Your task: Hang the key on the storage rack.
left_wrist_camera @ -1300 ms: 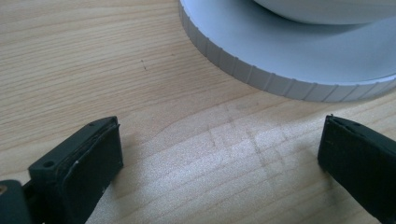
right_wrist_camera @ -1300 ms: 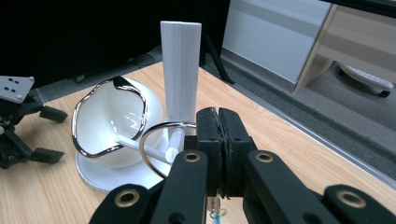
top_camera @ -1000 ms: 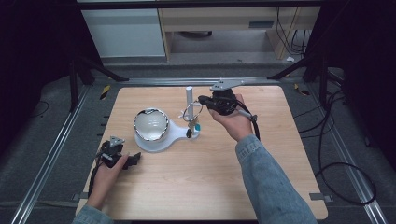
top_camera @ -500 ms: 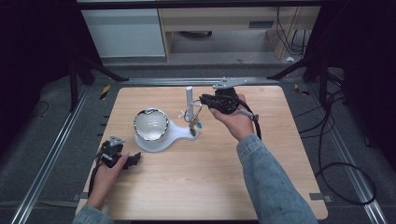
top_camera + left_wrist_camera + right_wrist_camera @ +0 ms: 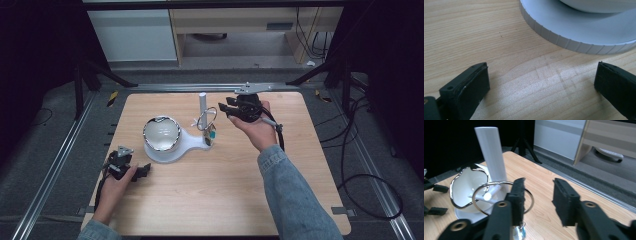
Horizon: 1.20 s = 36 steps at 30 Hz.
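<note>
My right forearm reaches forward across the table [image 5: 300, 165] from the near edge, the denim sleeve [image 5: 295, 200] angled inward, and my hand carries the right gripper [image 5: 223, 108] raised near the far side, its jaws pointing left toward the stand. In the right gripper view those jaws stand partly apart with nothing between them; the left jaw sits in front of the metal ring [image 5: 486, 195], and I cannot tell whether it touches the ring. The ring [image 5: 206, 119] hangs on a short peg off the white post [image 5: 202, 105], which rises upright from the white stand base [image 5: 192, 144]. A small keychain charm [image 5: 211, 137] dangles below the ring, just above the base. On the wide end of the base sits a chrome-rimmed bowl-shaped mirror [image 5: 161, 133], tilted.

My left hand rests low on the table near the front left corner, holding the left gripper [image 5: 144, 170] flat against the wood. Its jaws are spread wide and hold nothing; bare wood lies between them. They point at the ribbed edge of the base [image 5: 564, 42], near it but apart.
</note>
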{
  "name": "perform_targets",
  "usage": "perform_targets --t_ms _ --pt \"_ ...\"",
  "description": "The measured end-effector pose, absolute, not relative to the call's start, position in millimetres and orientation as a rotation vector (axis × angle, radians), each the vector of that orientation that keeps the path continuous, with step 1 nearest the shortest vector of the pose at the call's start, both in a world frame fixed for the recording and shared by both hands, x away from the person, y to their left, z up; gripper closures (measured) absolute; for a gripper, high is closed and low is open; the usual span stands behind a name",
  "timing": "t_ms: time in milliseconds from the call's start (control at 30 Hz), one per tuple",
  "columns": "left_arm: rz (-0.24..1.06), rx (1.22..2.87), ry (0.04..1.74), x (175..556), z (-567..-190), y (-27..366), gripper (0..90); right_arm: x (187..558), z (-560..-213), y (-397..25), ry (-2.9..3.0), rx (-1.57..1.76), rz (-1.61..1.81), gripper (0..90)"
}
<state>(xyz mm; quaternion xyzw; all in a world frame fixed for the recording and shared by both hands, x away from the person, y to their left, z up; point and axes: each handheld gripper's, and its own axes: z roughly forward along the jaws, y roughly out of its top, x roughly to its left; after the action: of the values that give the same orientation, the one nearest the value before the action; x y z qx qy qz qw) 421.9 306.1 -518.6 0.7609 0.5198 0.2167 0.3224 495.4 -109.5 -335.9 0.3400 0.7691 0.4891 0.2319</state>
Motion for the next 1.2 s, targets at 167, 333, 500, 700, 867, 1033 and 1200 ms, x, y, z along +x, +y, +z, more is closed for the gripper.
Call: perform_targets --t_ms 167,333,500,700,867,1033,1200 --pt "0.569 1.997 1.365 422 -519 306 0.0 495 -340 -115 2.089 0.985 1.308 39.7" --pt "0.569 1.997 1.365 422 -519 306 0.0 496 -344 -119 2.106 1.055 1.287 24.5" --pt "0.569 1.997 1.365 422 -519 306 0.0 496 -345 -122 2.099 1.082 1.247 13.5" --pt "0.568 1.997 1.364 422 -519 306 0.0 489 -347 -127 2.084 1.062 1.248 7.5" --pt "0.568 1.998 1.364 422 -519 306 0.0 479 -357 -134 2.088 1.052 1.213 7.2" --pt "0.568 1.997 1.364 422 -519 306 0.0 468 -370 -146 2.088 1.051 1.174 7.1" --pt "0.569 1.997 1.364 422 -519 306 0.0 460 -382 -159 2.087 1.075 1.164 7.1"
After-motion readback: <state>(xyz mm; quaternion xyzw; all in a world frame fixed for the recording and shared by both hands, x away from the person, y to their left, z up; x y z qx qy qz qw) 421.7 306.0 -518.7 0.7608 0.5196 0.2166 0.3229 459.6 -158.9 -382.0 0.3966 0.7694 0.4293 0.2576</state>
